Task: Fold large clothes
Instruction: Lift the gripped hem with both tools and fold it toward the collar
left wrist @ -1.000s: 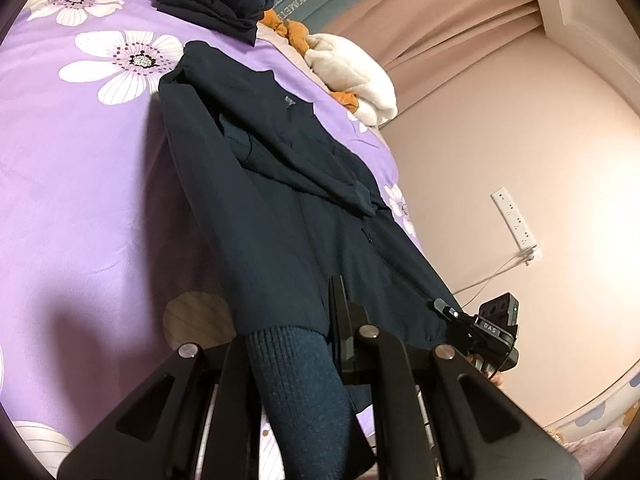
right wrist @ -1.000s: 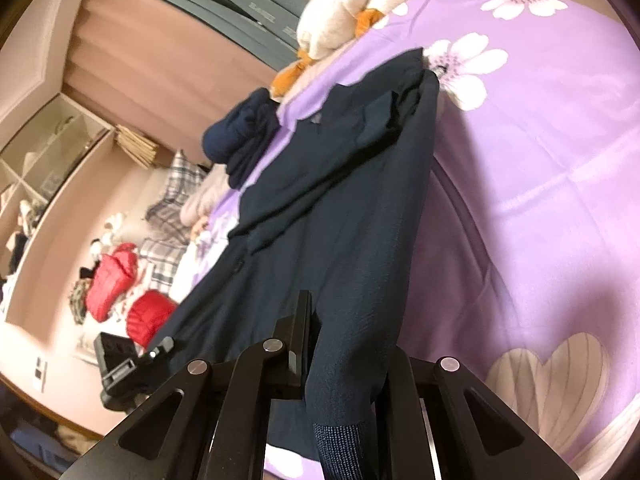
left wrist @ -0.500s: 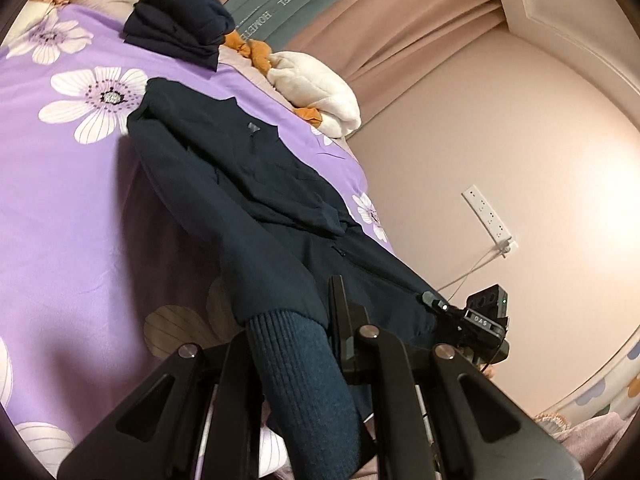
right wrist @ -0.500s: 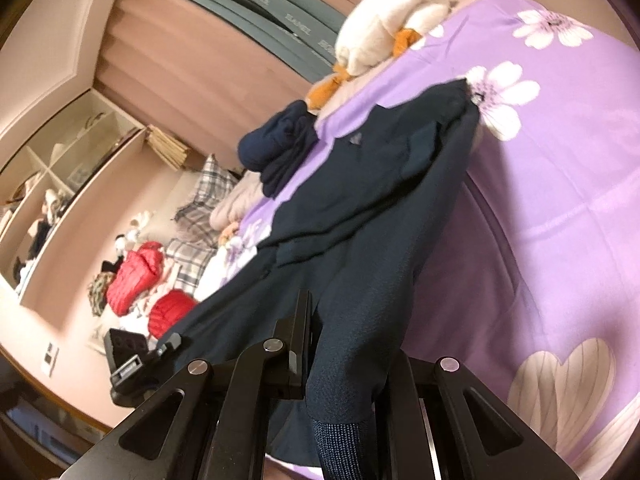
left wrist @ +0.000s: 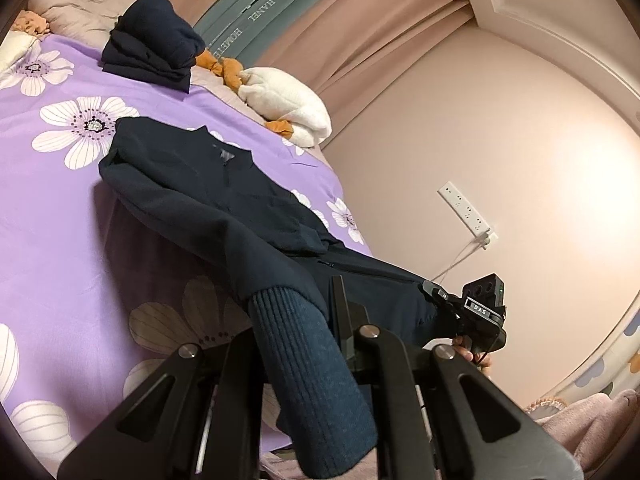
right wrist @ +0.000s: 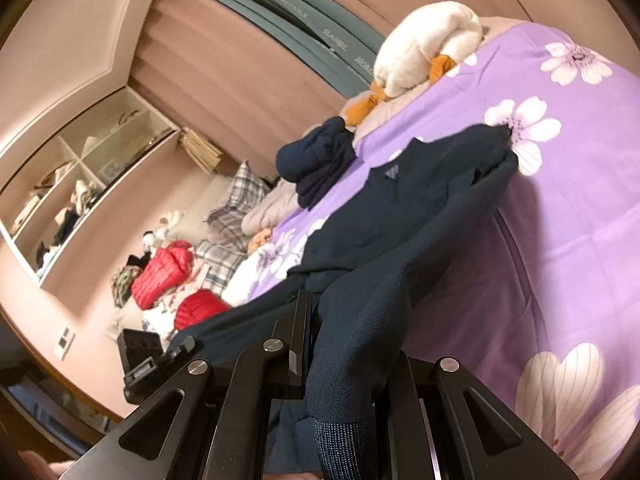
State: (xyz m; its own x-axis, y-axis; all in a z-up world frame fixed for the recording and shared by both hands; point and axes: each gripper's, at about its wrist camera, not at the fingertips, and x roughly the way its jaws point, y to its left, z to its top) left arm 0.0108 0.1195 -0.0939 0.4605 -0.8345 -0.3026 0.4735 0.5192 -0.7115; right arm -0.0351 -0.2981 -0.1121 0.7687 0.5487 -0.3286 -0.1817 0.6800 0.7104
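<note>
The left gripper (left wrist: 296, 344) clamps one ribbed cuff of the dark jacket (left wrist: 224, 196), which lies stretched across the purple flowered bed (left wrist: 48, 208). The right gripper (right wrist: 344, 360) clamps the other sleeve (right wrist: 360, 320). A wall shelf (right wrist: 80, 184) holds heaped clothes.

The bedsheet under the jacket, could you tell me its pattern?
Purple bedsheet with large white flowers; clearest in the left wrist view.

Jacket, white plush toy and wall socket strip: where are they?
jacket (left wrist: 224, 184), left wrist view, on its chest.
white plush toy (left wrist: 294, 110), left wrist view, on its body.
wall socket strip (left wrist: 466, 211), left wrist view, on its middle.
</note>
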